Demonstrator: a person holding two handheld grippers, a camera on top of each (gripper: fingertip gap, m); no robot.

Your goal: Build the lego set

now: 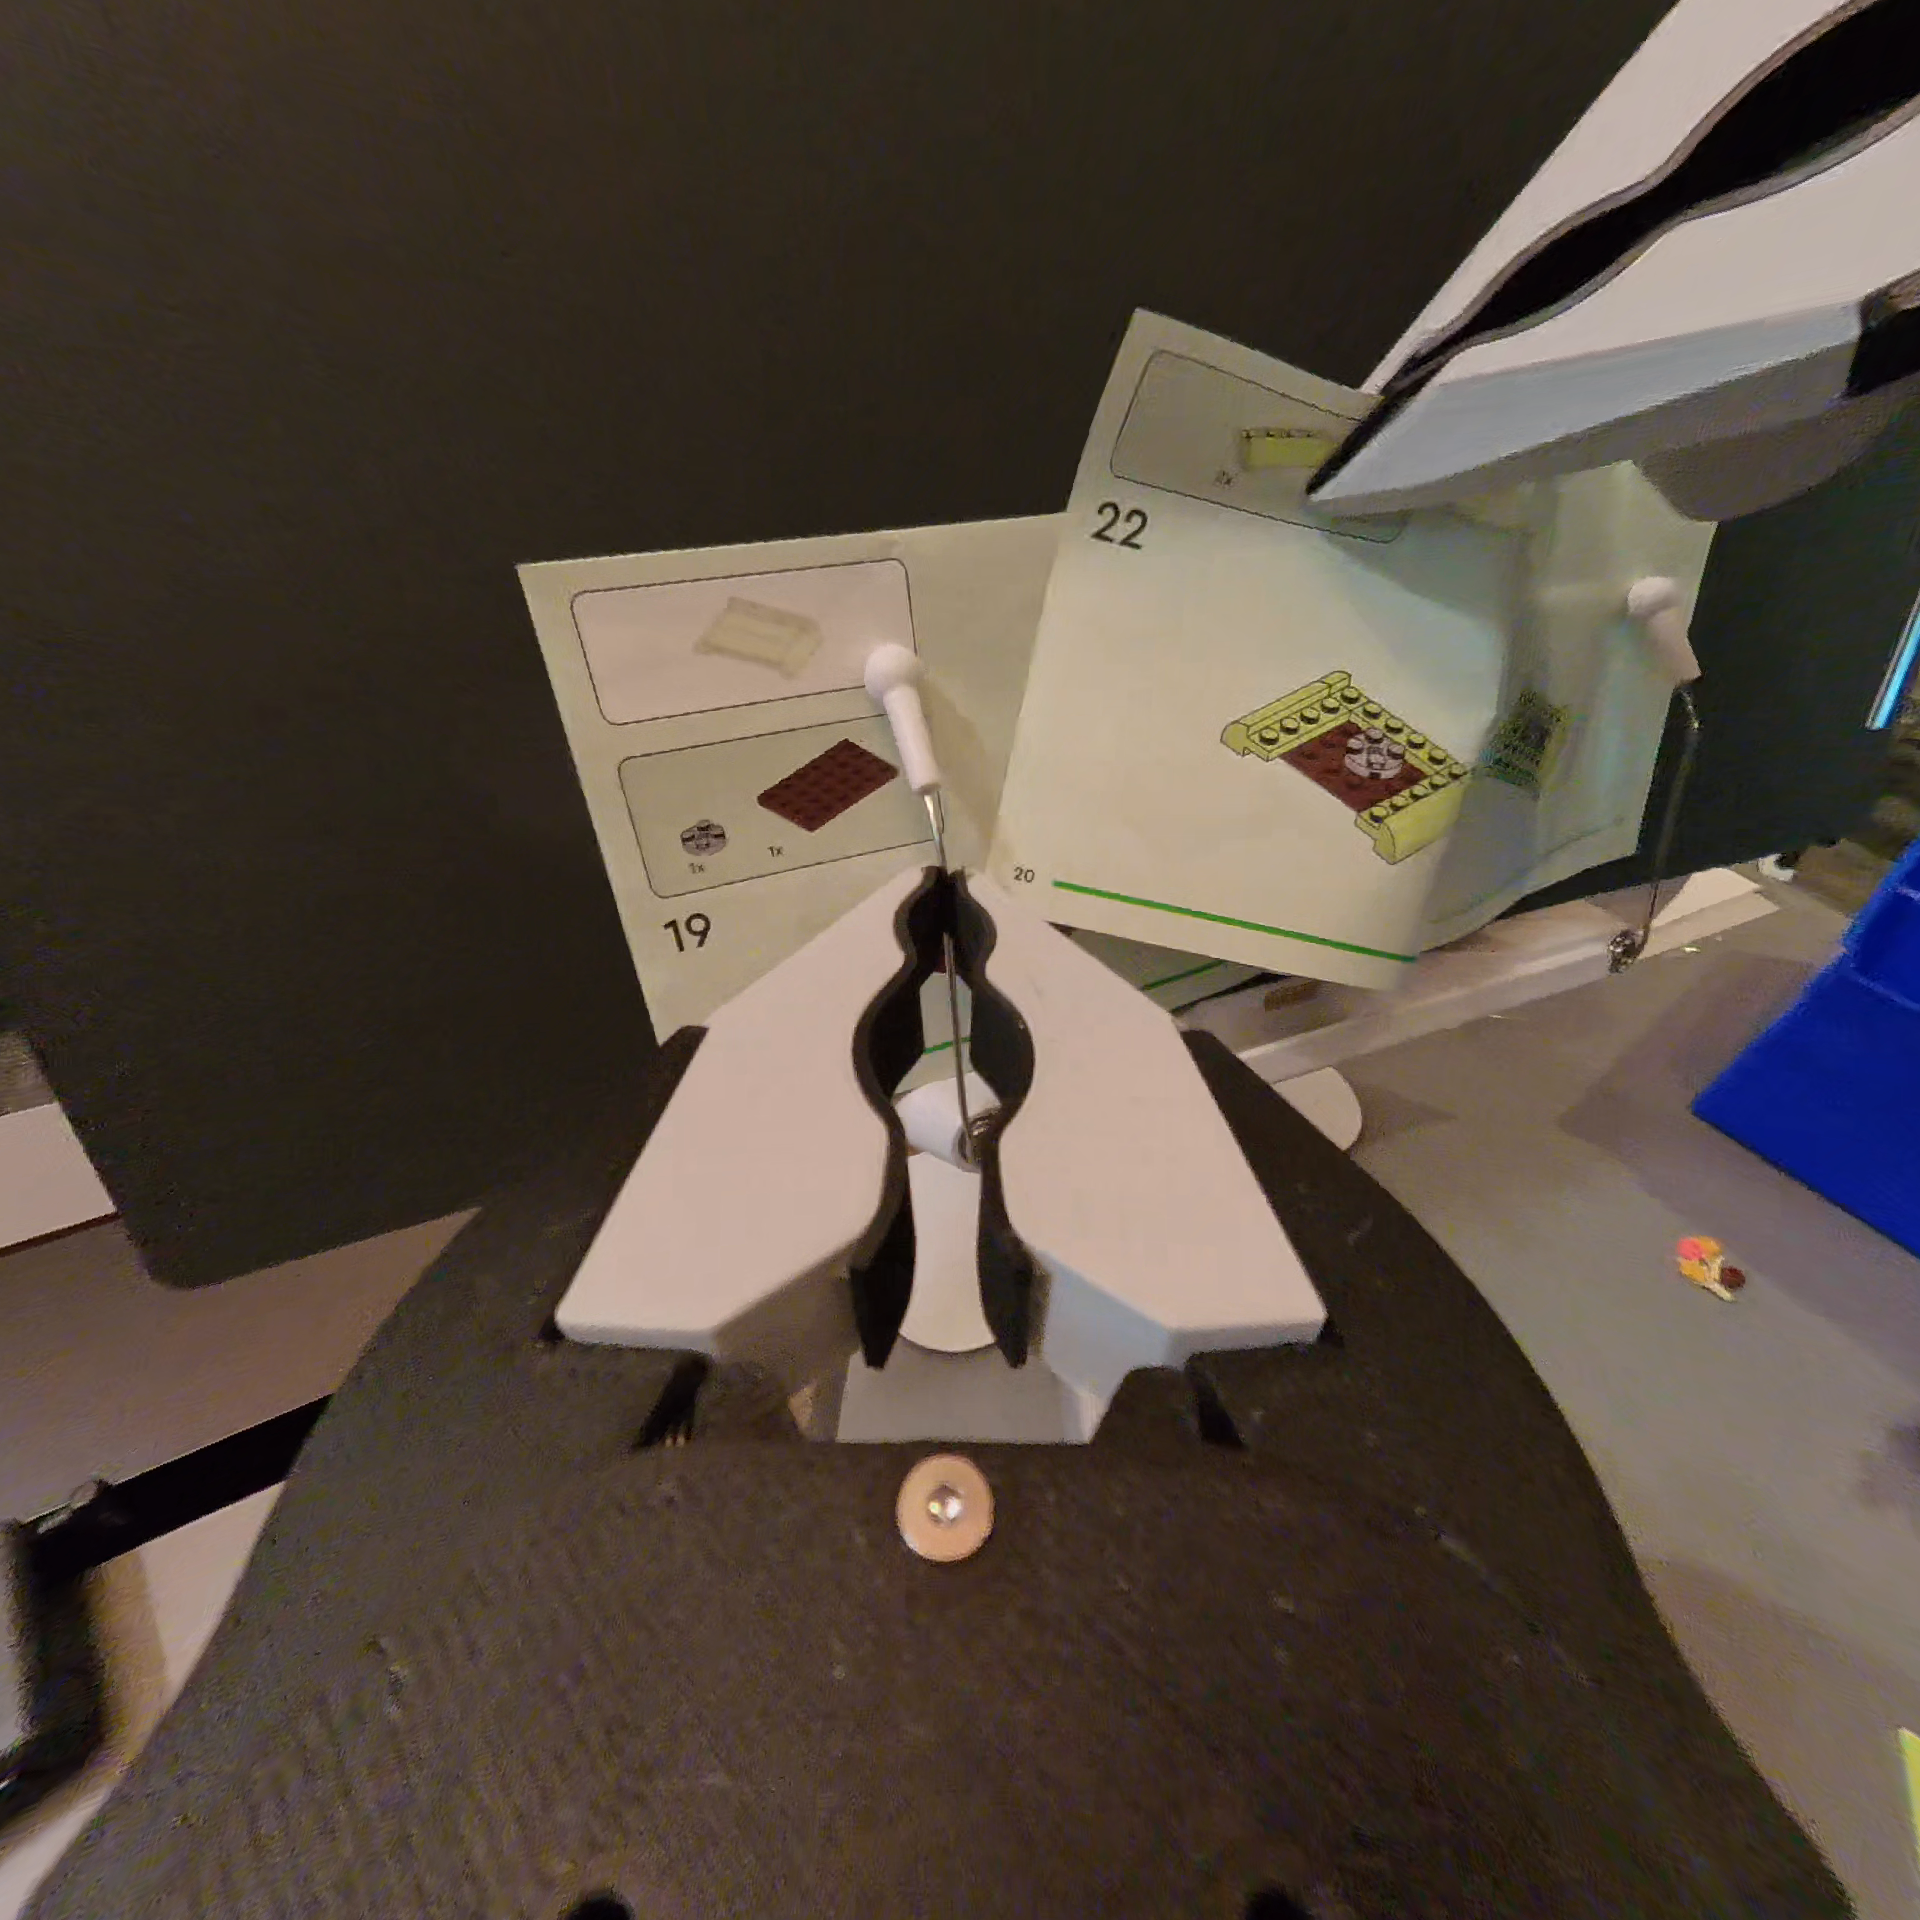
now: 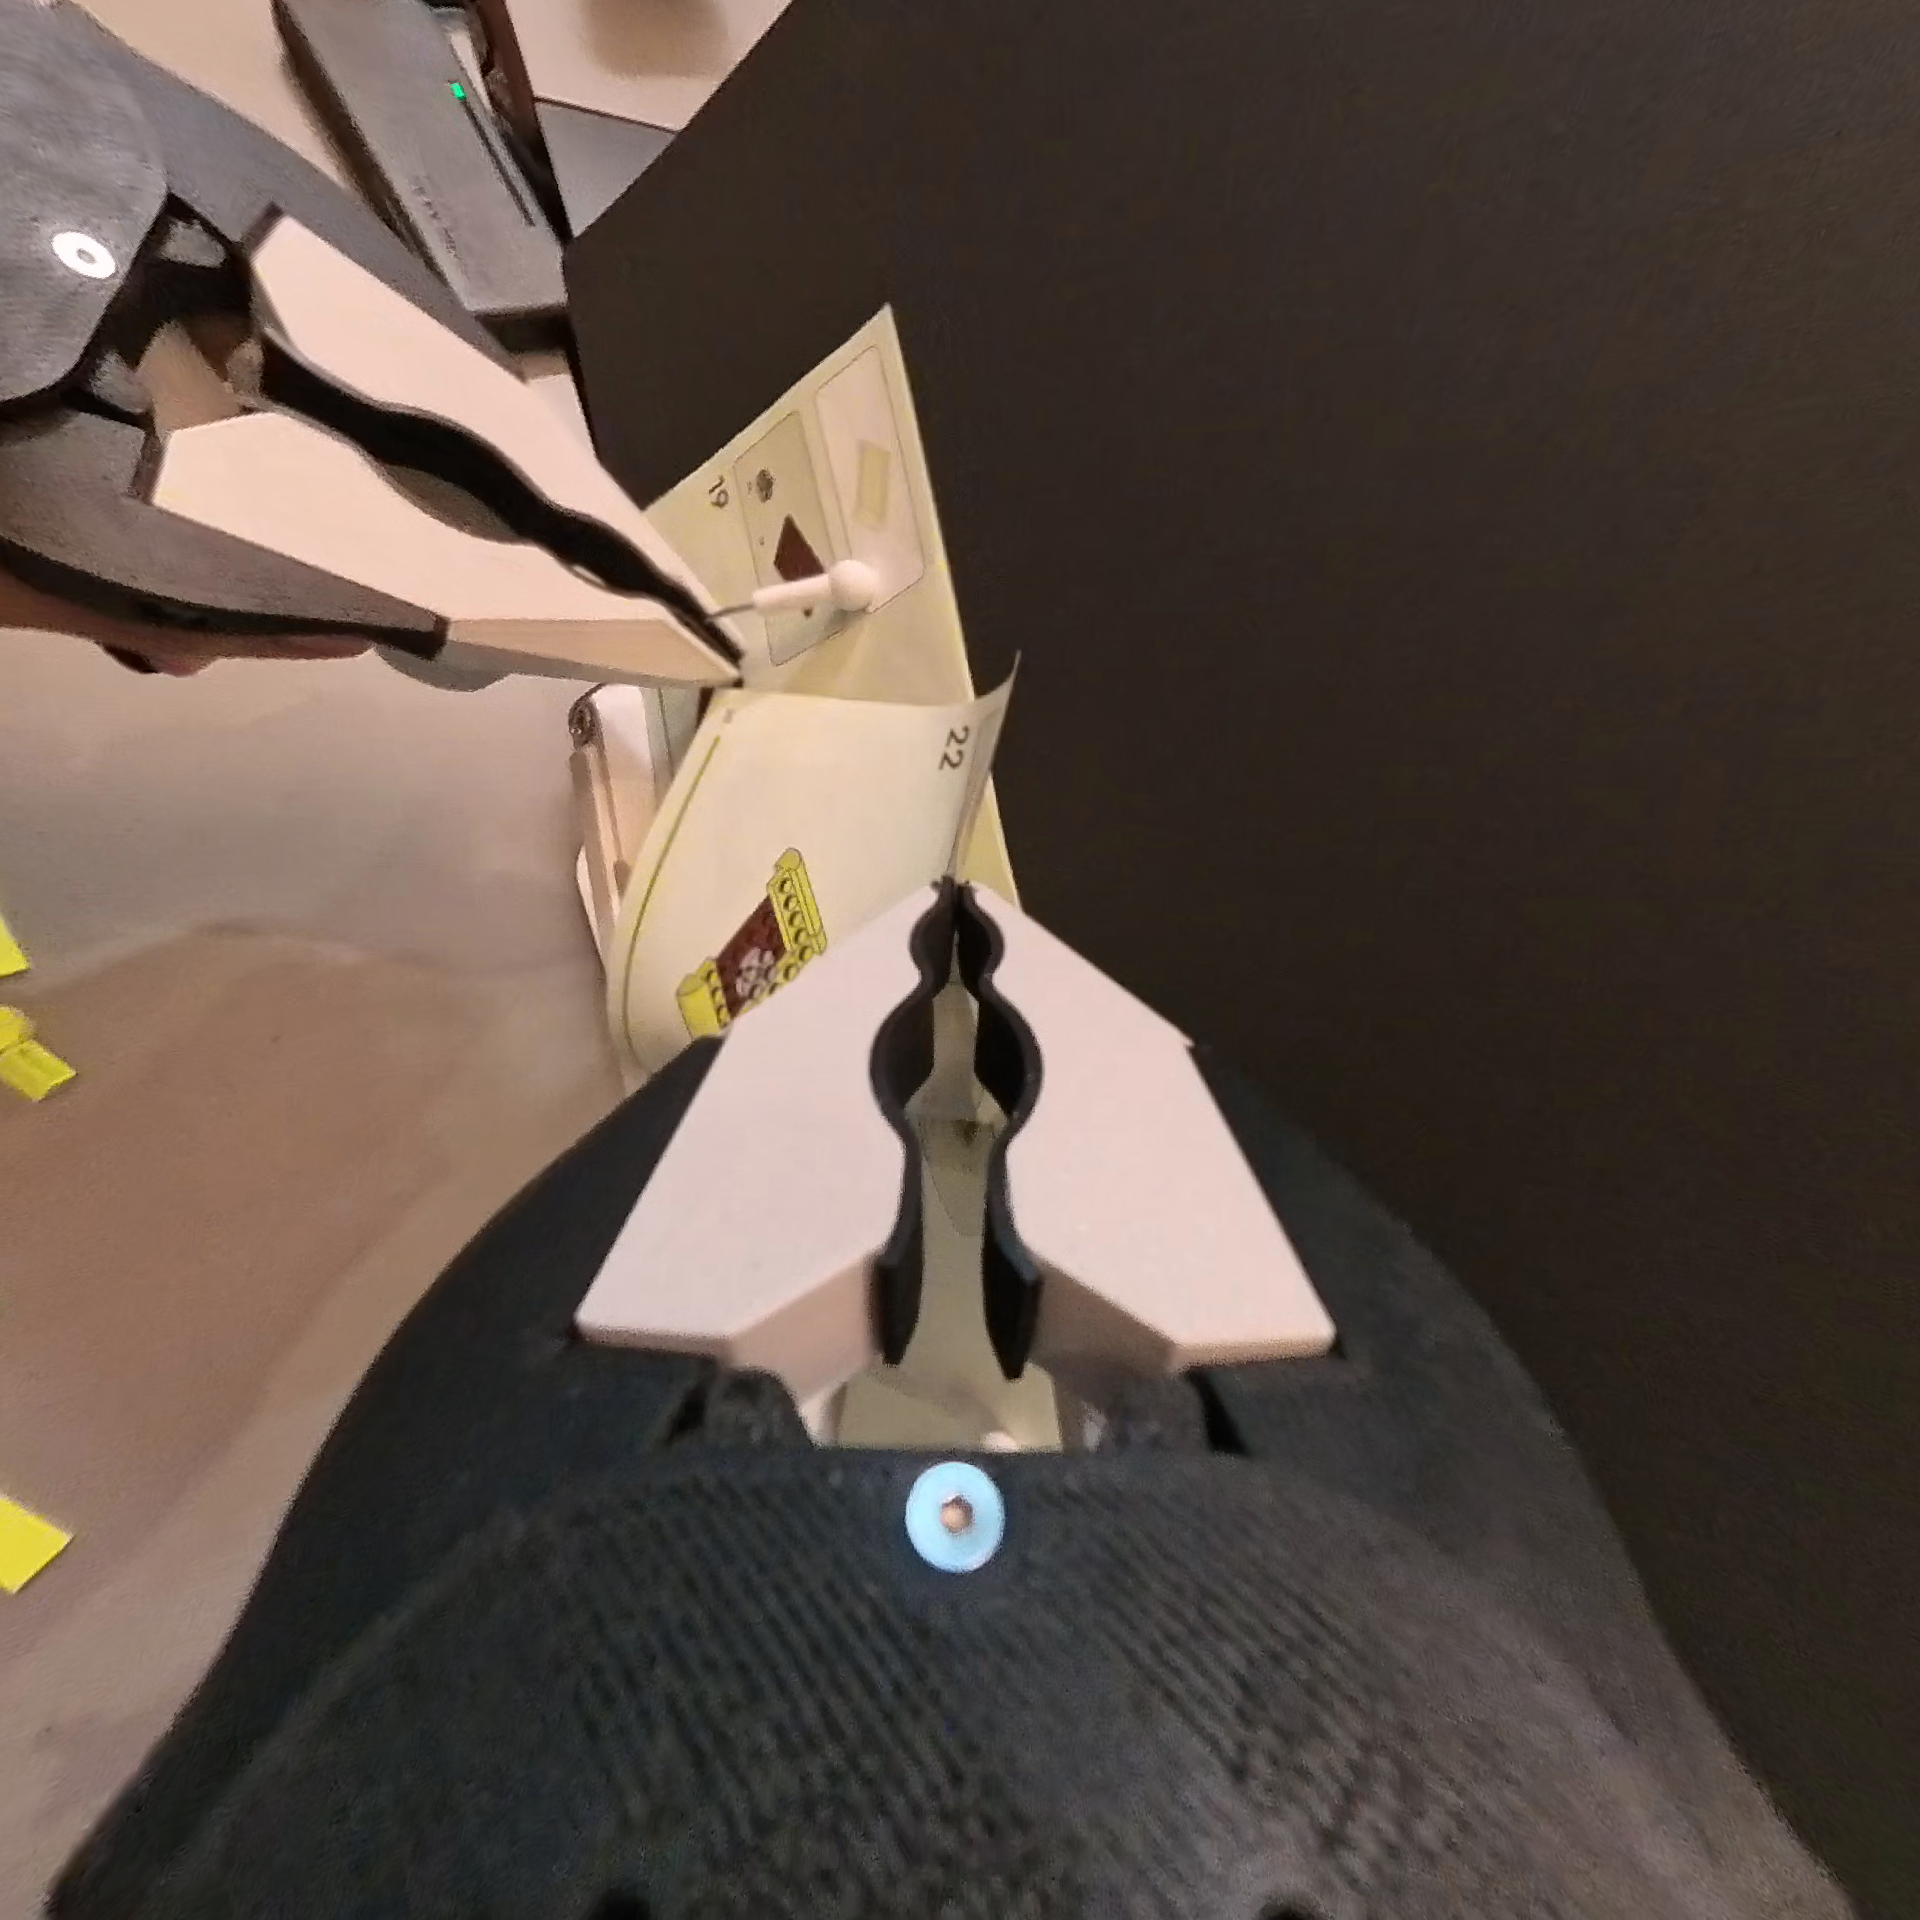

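Observation:
An instruction booklet (image 1: 748,665) stands open on a white stand against a black backdrop. My left gripper (image 1: 943,878) is shut on the thin wire of the stand's left page-holder arm (image 1: 894,681), which has a white tip lying over the left page. My right gripper (image 2: 948,888) is shut on the top edge of a loose page (image 2: 831,810), which curls away from the booklet. In the left wrist view the right gripper (image 1: 1325,478) pinches that page (image 1: 1247,644) at its upper corner. In the right wrist view the left gripper (image 2: 727,665) holds the wire arm (image 2: 821,594).
A second white-tipped holder arm (image 1: 1654,608) sits at the stand's right side. A blue bin (image 1: 1849,1049) stands on the grey table at the right, with a small colourful piece (image 1: 1704,1270) near it. Yellow bricks (image 2: 26,1060) lie at the left edge of the right wrist view. The grippers' ends are close to 9 cm from one another. Both grippers' tips are roughly 35 cm from the small colourful piece (image 1: 1704,1270).

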